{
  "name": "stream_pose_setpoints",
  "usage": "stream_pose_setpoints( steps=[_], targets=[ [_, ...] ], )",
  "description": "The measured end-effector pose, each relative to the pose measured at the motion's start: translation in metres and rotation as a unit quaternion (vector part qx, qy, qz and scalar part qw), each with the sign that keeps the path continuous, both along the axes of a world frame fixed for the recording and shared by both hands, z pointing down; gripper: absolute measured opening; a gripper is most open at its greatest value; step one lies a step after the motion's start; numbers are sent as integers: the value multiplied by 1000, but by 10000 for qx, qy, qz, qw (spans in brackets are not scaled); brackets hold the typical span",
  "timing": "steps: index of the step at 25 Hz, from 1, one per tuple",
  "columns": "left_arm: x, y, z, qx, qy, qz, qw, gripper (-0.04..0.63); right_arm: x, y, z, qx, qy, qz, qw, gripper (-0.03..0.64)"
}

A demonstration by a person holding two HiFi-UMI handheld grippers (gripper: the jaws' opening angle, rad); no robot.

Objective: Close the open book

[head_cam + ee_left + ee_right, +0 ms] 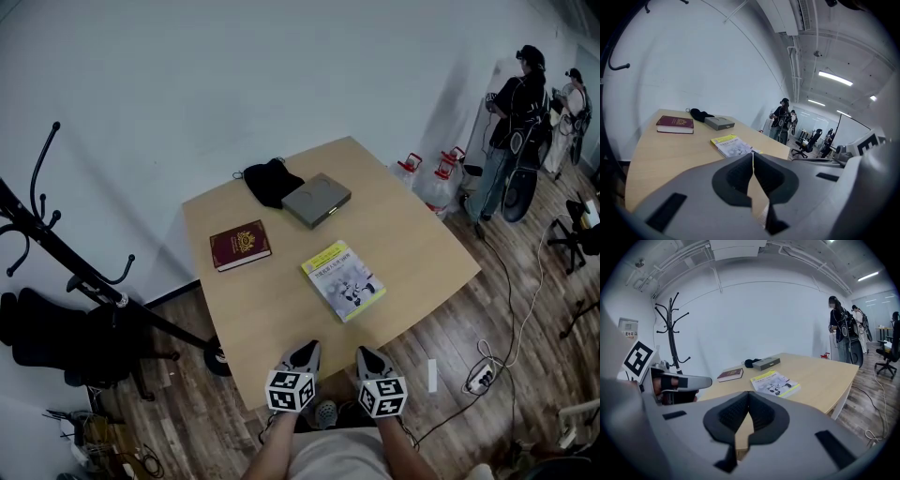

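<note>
The desk (422, 244) carried a yellow book (343, 280) near its middle, flat and seemingly shut already. It looked a light, floppy paperback, best taken by its free cover edge. A red book (240, 246) lay well apart. The left hand-held gripper (307, 352) and right hand-held gripper (367, 354) hovered pinched together, empty, at the near edge. Only the head view showed the covers from above; only the left gripper view showed a ceiling light (835, 78).

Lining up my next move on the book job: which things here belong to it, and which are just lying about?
Job: yellow book, likely, already lying closed; left gripper and right gripper, both shut and empty.
Lying about: maroon book, closed; grey case; black cloth; coat rack beside the table.
</note>
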State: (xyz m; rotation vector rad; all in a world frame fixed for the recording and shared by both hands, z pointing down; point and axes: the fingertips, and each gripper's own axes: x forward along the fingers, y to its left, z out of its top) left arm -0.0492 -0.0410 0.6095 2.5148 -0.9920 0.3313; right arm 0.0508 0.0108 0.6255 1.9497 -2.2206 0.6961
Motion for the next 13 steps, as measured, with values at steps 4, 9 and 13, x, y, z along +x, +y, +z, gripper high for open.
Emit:
stream_pose_setpoints(
  steps=[4, 9, 13],
  targets=[
    [1, -3, 0, 23, 8, -54, 10000, 23, 5, 1, 0, 9, 36, 20, 10000, 8],
    [5, -3, 1, 24, -21, -36, 10000, 23, 13, 3, 1, -10, 42, 97, 9999, 8],
    [10, -6, 3, 8, 22, -57, 10000, 23, 19, 4, 2, -14, 94, 113, 9999, 8]
  ],
)
